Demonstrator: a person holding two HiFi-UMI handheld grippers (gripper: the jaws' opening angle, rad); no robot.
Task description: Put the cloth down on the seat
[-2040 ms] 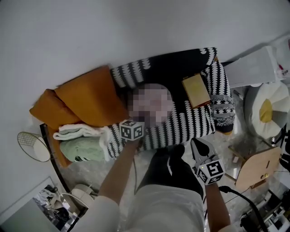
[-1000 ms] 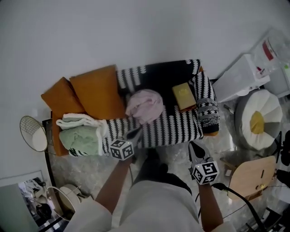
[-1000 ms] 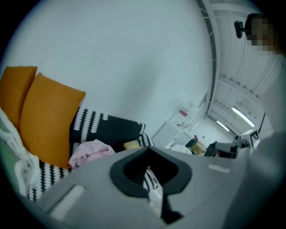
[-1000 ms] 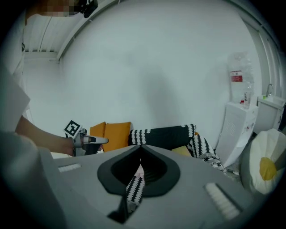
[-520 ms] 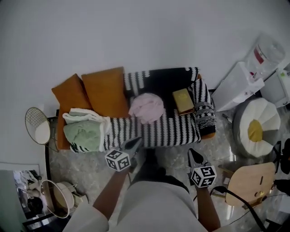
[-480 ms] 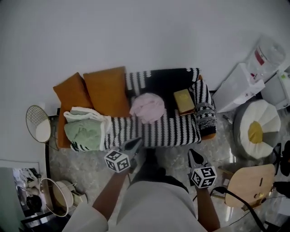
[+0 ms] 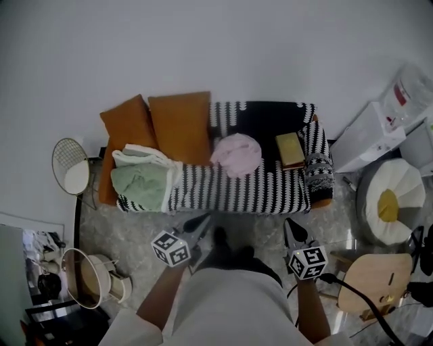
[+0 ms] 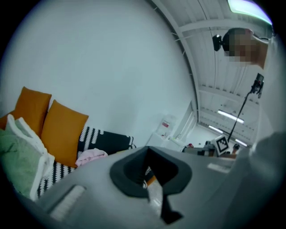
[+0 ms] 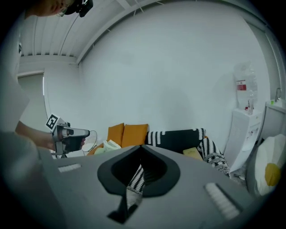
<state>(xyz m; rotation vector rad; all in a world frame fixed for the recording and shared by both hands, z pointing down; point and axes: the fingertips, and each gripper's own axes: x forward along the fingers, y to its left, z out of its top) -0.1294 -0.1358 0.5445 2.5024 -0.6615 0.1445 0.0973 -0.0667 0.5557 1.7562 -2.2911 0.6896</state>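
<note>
We think the job is done: the pink cloth (image 7: 236, 154) lies on the sofa seat (image 7: 270, 188), well ahead of our left tool (image 7: 202, 220) and right tool (image 7: 290, 225). Both are clenched, holding nothing.

Dim, flat, greyish light leaves only a soft shadow at the six o'clock edge of the sofa (image 7: 250, 192), a ceiling lamp (image 8: 250, 5) glares at one o'clock in the left gripper view, and both gripper views bulge, with black rims and blurred foregrounds.
</note>
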